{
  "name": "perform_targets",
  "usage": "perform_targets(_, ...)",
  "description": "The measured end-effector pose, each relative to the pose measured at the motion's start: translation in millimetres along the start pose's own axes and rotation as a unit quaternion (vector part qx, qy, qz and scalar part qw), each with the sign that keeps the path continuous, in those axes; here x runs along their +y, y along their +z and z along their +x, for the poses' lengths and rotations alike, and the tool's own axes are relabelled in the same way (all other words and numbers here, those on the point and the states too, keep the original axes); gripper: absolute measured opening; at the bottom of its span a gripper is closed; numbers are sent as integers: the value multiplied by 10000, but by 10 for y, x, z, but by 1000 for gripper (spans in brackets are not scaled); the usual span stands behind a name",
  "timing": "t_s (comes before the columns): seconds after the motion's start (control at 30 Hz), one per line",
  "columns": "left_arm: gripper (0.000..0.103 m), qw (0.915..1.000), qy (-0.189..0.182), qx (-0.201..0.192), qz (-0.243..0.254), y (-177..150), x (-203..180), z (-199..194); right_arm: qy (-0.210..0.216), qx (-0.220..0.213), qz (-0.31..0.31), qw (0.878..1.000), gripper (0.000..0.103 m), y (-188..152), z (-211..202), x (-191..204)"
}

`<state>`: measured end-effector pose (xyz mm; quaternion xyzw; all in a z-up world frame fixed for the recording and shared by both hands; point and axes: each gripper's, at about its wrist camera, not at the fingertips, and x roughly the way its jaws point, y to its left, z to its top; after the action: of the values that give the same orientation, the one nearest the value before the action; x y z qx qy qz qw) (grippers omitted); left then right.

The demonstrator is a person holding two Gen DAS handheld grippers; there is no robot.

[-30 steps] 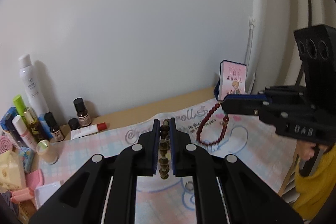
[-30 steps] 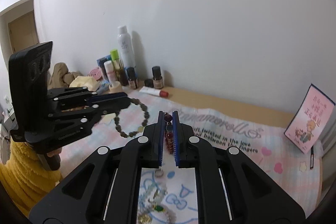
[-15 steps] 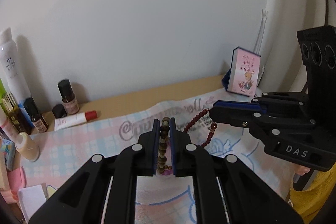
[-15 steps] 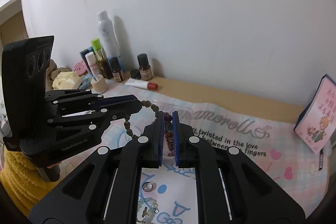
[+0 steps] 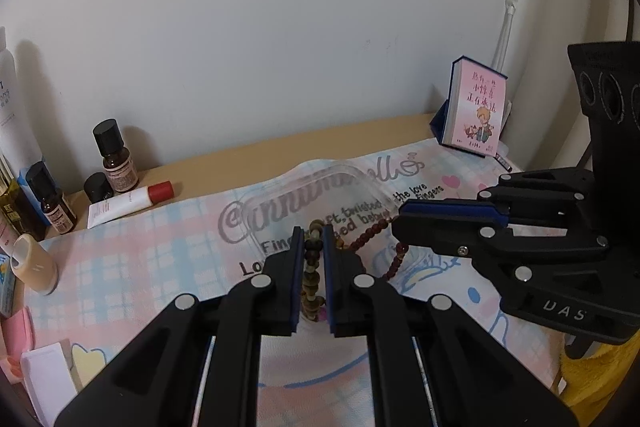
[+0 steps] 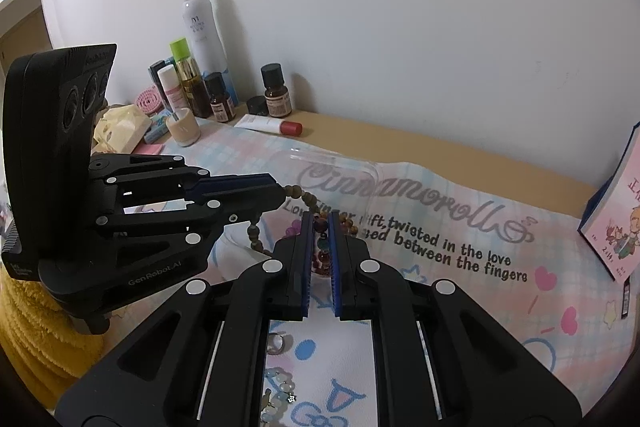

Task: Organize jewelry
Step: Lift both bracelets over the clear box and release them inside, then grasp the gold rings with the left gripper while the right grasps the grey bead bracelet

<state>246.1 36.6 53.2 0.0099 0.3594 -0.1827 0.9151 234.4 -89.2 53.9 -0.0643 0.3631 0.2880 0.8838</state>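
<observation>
Left wrist view: the left claw [image 5: 311,243] is clamped on the brown bead bracelet [image 5: 312,267], whose beads run down the narrow gap between its pads. Compared with a second ago, the view has tipped down and closer to the counter [image 5: 280,143]; a clear plastic tray [image 5: 312,187] that was not visible then now lies on the printed cloth [image 5: 160,247] just beyond the claw tips. The right claw [image 5: 404,227] comes in from the right edge, with the dark red bead bracelet [image 5: 372,239] dangling over the tray's near right part. I judge both strands are being lowered toward the tray, so a release looks close. How much of the brown strand hangs below the pads is hidden by the claw body.

Right wrist view: the right claw [image 6: 320,227] is pinched shut on the red strand [image 6: 322,251], mixed dark and coloured beads showing between the pads. The left claw [image 6: 276,197] reaches in from the left, its brown bracelet [image 6: 300,199] looping down. Both have sunk since half a second ago, and the tray [image 6: 332,167] has come into sight. The tray is transparent, so its near rim and whether any bead touches its floor are hard to make out. A ring [image 6: 276,343] and a pale bead bracelet [image 6: 276,391] wait near the cloth's near edge, partly cut off by the claw arms.
</observation>
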Motion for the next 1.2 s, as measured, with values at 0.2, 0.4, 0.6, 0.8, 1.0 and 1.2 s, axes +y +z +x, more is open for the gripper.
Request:
perform_targets(0.2,9,10000,54,49,-29,-36,-6,33,20,120,69,9999,8,-51,61,-28)
perform_targets(0.4,11,9999,125,16,12,-45,-18,16,59,83,90,9999,10,-76,57,-37)
perform_targets(0.6,29,9998,99,-112,-106,9,4,-78,50,-50,84,9999,12,-53,-49,-31)
perform_targets(0.8,29,9995,182,-245,-28,-48,-1,-318,194,-268,47,9994,24,-131,-370,17)
perform_targets(1.0,29,9995,162,-166,205,-452,-205,-622,425,85,-205,9989,24,-611,-597,65)
perform_targets(1.2,33,9989,207,10,428,-926,-521,-818,653,564,-36,9963,24,-1020,-675,-10)
